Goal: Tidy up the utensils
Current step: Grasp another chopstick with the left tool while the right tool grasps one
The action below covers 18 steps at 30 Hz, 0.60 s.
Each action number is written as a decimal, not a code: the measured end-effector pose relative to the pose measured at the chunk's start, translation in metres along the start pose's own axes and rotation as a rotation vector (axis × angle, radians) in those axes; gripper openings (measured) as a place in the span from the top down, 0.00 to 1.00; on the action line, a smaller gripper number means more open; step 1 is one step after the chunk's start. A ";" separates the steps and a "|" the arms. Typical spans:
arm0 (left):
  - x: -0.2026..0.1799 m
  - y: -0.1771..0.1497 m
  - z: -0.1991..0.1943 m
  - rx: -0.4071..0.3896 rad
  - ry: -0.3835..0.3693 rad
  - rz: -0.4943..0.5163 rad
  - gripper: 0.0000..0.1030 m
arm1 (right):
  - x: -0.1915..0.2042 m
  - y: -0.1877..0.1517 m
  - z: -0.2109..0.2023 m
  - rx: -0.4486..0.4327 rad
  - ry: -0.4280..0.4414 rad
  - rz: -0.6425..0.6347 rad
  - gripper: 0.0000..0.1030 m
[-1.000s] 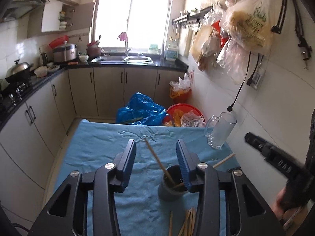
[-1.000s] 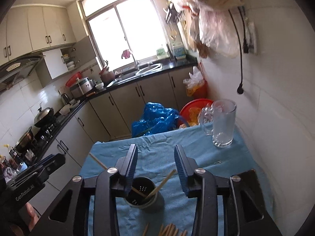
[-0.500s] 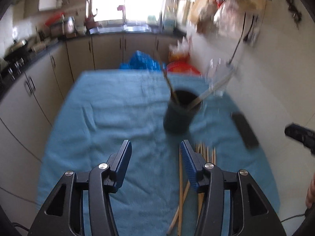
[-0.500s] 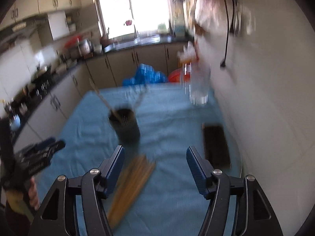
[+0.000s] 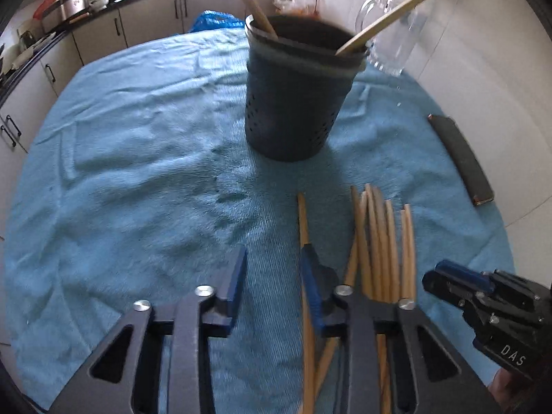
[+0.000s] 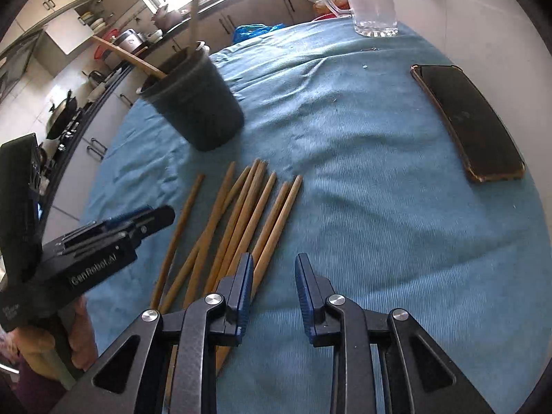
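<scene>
Both the left claw (image 5: 272, 277) and the right claw (image 6: 273, 283) are closing on nothing, so each should straddle one chopstick (image 6: 272, 231) before clenching, near the worktop's (image 6: 362, 189) front edge

Blue ribbed towel (image 6: 362, 179) covers the whole table. The holder (image 5: 293, 103) at upper centre is dark grey, almost black, dotted with little holes, and has a paler grey band near its rim. Chopsticks (image 6: 248, 214) are light tan wood. Phone (image 6: 469, 120) at right is black with an amber-brown edge. Gripper pads (image 6: 245, 283) are blue on black arms.
</scene>
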<state>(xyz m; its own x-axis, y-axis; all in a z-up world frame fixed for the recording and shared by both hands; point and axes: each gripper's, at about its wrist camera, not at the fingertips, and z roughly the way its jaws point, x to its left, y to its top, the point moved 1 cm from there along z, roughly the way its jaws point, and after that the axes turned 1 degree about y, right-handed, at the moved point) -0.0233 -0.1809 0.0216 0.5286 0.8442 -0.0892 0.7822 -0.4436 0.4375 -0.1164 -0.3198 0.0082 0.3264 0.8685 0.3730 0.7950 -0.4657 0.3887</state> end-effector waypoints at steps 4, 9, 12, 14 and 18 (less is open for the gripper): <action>-0.001 0.007 0.009 -0.003 0.013 0.015 0.81 | -0.002 0.013 0.015 0.009 -0.035 0.007 0.80; -0.004 0.007 0.011 0.002 0.086 0.065 0.99 | 0.007 0.021 0.021 0.007 -0.122 -0.038 0.90; 0.001 0.009 0.010 0.007 0.073 0.061 1.00 | 0.011 0.021 0.022 0.012 -0.158 -0.056 0.90; 0.005 0.006 0.007 0.010 0.073 0.057 1.00 | 0.011 0.019 0.021 0.013 -0.169 -0.070 0.90; 0.007 0.001 0.004 0.023 0.087 0.080 1.00 | 0.008 0.009 0.016 0.029 -0.169 -0.086 0.90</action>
<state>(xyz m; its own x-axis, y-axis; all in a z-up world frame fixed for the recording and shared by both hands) -0.0179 -0.1770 0.0176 0.5598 0.8283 0.0238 0.7466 -0.5167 0.4190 -0.0979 -0.3140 0.0012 0.3357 0.9222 0.1920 0.8375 -0.3855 0.3873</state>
